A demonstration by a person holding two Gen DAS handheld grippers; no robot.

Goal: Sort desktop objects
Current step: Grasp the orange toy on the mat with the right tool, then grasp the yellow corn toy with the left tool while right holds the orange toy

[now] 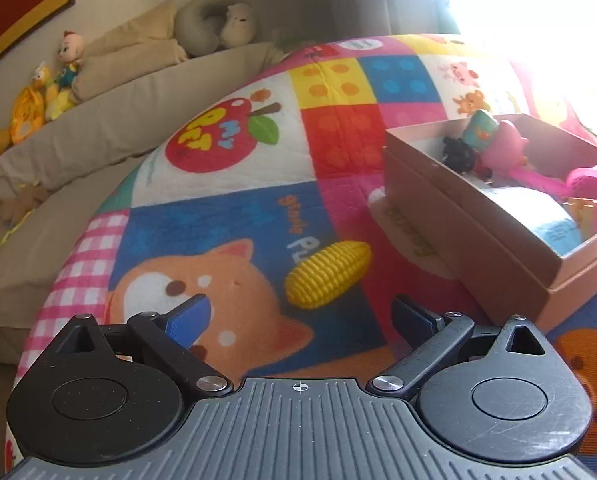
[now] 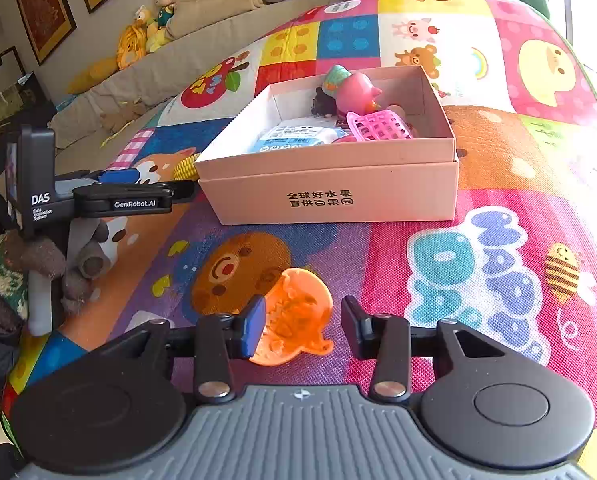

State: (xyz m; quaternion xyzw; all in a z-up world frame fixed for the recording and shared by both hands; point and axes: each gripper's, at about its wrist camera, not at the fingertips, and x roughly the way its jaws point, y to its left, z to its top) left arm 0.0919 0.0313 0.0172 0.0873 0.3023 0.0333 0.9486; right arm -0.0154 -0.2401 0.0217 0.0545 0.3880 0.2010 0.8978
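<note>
Your right claw (image 2: 303, 326) stands with its jaws apart, low over the colourful play mat (image 2: 478, 240), and it holds nothing. The orange translucent toy (image 2: 298, 312) lies on the mat between the two blue-padded fingers (image 2: 254, 328); the left finger is just beside it or maybe touching, I cannot tell which, and the right finger is apart from it. Your left claw (image 1: 300, 320) is also spread wide and empty. It hovers over the mat with the yellow toy corn (image 1: 327, 274) just ahead of it, a little beyond the fingertips and not yet between them.

Farther away, the pink cardboard box (image 2: 330, 184) stands on the mat, and the corn lies near its left side. The box already has several things inside: a pink figure (image 2: 356, 92), a small teal cup-shaped toy (image 2: 336, 76), something dark and curly (image 2: 322, 104) that I cannot identify, a pink plastic basket (image 2: 380, 126) and a blue and white packet (image 2: 298, 136). Beyond the mat, a beige sofa (image 2: 202, 56) with soft toys is at the far left; they do not seem to be part of the sorting.

So I judge that most of the task is done. As far as these views show, only two loose things are left on the mat: the orange toy and the corn. Each of them is near one of your claws, and both need grasping and carrying to the box.
</note>
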